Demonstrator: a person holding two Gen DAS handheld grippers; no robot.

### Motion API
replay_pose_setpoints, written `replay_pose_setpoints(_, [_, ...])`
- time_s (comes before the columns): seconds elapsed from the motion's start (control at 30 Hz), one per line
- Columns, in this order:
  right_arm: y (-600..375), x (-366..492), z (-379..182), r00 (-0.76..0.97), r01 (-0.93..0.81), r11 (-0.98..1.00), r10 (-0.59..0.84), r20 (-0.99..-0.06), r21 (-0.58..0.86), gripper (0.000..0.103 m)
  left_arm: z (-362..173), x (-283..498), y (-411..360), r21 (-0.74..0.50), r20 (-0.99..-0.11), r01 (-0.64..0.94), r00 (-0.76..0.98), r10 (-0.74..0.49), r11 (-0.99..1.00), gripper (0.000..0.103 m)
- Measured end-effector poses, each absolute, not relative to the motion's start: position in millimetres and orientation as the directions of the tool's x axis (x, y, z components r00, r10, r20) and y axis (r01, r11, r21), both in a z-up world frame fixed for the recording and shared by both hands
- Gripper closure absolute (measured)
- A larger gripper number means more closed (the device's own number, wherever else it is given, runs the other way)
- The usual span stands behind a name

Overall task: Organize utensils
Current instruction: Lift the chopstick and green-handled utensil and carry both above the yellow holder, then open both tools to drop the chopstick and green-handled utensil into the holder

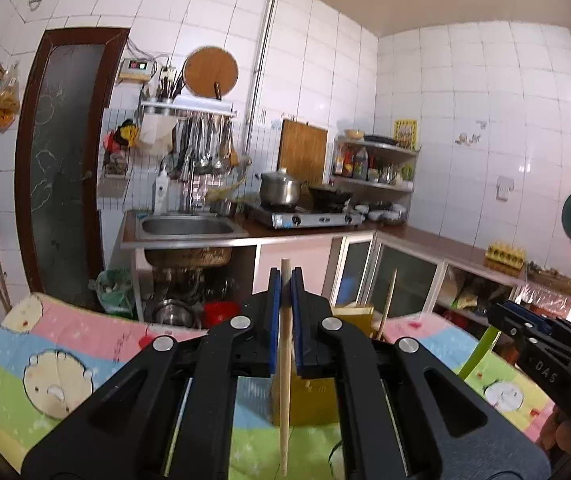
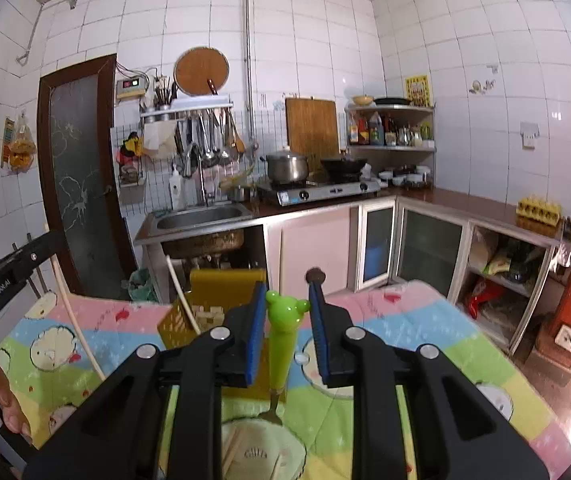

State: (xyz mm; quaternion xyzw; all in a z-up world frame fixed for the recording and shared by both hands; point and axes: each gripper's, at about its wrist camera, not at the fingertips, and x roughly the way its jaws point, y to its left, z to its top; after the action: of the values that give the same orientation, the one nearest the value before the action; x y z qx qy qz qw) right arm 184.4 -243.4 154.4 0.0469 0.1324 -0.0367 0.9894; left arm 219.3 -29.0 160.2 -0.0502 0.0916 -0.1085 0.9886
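In the left wrist view my left gripper [image 1: 286, 276] is shut on a wooden chopstick [image 1: 284, 380] that stands upright between its blue pads. Behind it is the yellow utensil holder [image 1: 317, 400], with another chopstick [image 1: 387, 304] leaning in it. In the right wrist view my right gripper [image 2: 288, 292] is shut on a green utensil [image 2: 281, 340] with a bear-shaped head; its metal end [image 2: 273, 410] points down. The holder [image 2: 213, 292] stands just beyond, to the left. My right gripper [image 1: 501, 316] also shows at the right edge of the left wrist view.
A colourful cartoon cloth [image 2: 385, 320] covers the table. A pale plate [image 2: 261, 452] with loose chopsticks lies under the right gripper. A hand [image 2: 1, 396] shows at the left edge. Beyond the table are a sink [image 1: 187, 226], a stove with pots [image 1: 305, 212] and cabinets.
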Motion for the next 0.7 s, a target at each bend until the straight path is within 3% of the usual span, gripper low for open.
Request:
replay_pose_setpoints(0.47, [-231, 249, 233, 0.980, 0.065, 0.997, -0.054, -0.191, 0.051, 0.081, 246, 268, -57, -0.119, -0.042, 0.215, 0.974, -0.221, 0.969, 0.099])
replay_pose_setpoints(0.7, [-221, 297, 208, 0.966, 0.055, 0.998, -0.049, -0.254, 0.014, 0.081, 219, 321, -68, -0.119, -0.084, 0.213, 0.971, -0.224, 0.970, 0.099])
